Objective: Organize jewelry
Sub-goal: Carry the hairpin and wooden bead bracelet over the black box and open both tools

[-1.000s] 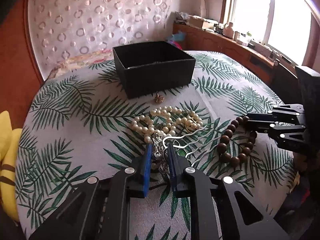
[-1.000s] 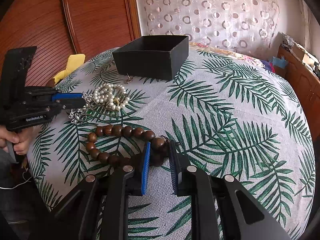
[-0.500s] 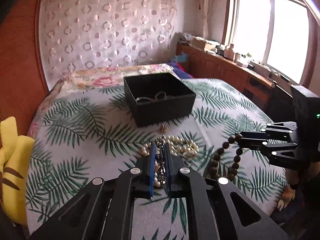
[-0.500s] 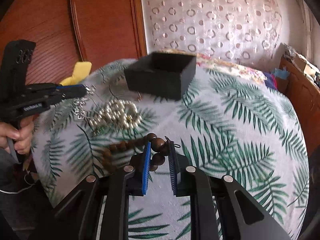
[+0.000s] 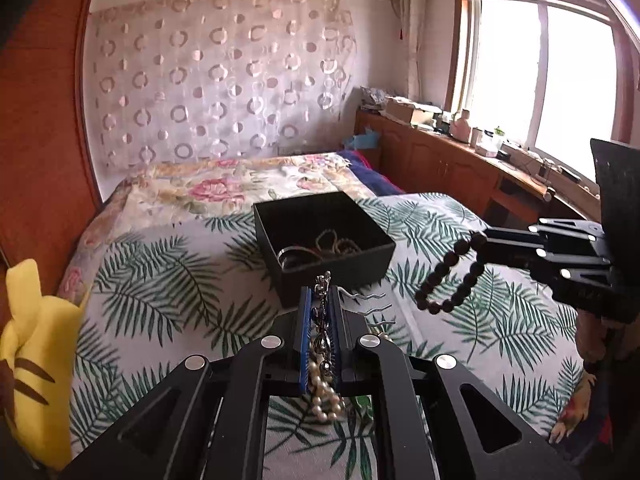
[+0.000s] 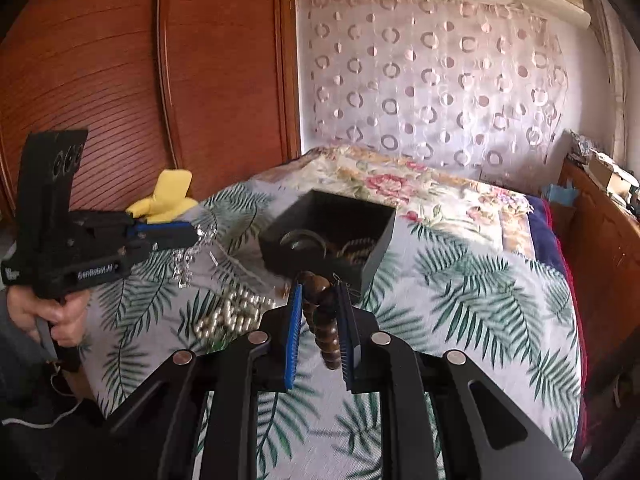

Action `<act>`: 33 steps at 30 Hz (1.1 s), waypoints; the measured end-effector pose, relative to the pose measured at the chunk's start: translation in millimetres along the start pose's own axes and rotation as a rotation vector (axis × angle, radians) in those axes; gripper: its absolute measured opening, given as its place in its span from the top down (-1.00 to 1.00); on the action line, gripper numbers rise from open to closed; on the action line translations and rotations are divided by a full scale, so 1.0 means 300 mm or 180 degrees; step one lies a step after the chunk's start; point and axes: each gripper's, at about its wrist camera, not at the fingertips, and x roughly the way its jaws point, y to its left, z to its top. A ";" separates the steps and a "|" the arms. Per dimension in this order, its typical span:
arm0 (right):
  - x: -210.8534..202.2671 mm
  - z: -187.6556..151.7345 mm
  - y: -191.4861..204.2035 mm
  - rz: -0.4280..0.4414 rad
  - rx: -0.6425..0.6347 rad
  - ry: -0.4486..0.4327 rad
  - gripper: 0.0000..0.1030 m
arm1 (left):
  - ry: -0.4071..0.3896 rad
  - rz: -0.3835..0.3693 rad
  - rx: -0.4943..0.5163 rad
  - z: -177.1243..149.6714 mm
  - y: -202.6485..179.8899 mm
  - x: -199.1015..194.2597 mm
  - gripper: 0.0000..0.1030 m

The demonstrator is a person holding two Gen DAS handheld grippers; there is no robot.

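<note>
Box on bedspread; pearls before it; toy far left

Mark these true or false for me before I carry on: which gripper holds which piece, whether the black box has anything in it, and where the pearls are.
1. The right gripper is shut on the wooden bead bracelet. True.
2. The left gripper is open and holds nothing. False: it is shut on a silver hair ornament.
3. The black box is empty. False: a bangle and chains lie inside.
4. The pearl necklace lies on the leaf-print cloth, outside the box. True.
5. The bracelet hangs clear of the cloth in the left wrist view. True.
</note>
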 end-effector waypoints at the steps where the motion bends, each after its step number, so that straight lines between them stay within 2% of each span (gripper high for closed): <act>1: 0.003 0.013 -0.006 -0.0001 0.0004 -0.0015 0.64 | -0.0011 0.0007 -0.0008 0.009 0.004 0.003 0.86; 12: 0.068 0.224 -0.072 -0.0034 0.0030 -0.0209 0.64 | -0.0087 0.0072 -0.0022 0.086 0.024 0.030 0.86; 18: 0.153 0.282 -0.102 0.0004 0.0083 -0.0156 0.63 | -0.0085 0.0093 -0.0015 0.116 0.024 0.057 0.86; 29: 0.329 0.222 -0.117 -0.0002 0.0201 0.0196 0.59 | -0.0040 0.0155 -0.0023 0.172 0.050 0.132 0.86; 31: 0.337 0.214 -0.126 0.0027 0.0239 0.0228 0.40 | -0.0032 0.0180 -0.0017 0.185 0.049 0.150 0.86; 33: 0.333 0.208 -0.131 0.0029 0.0266 0.0212 0.34 | -0.0012 0.0193 -0.0024 0.201 0.050 0.175 0.86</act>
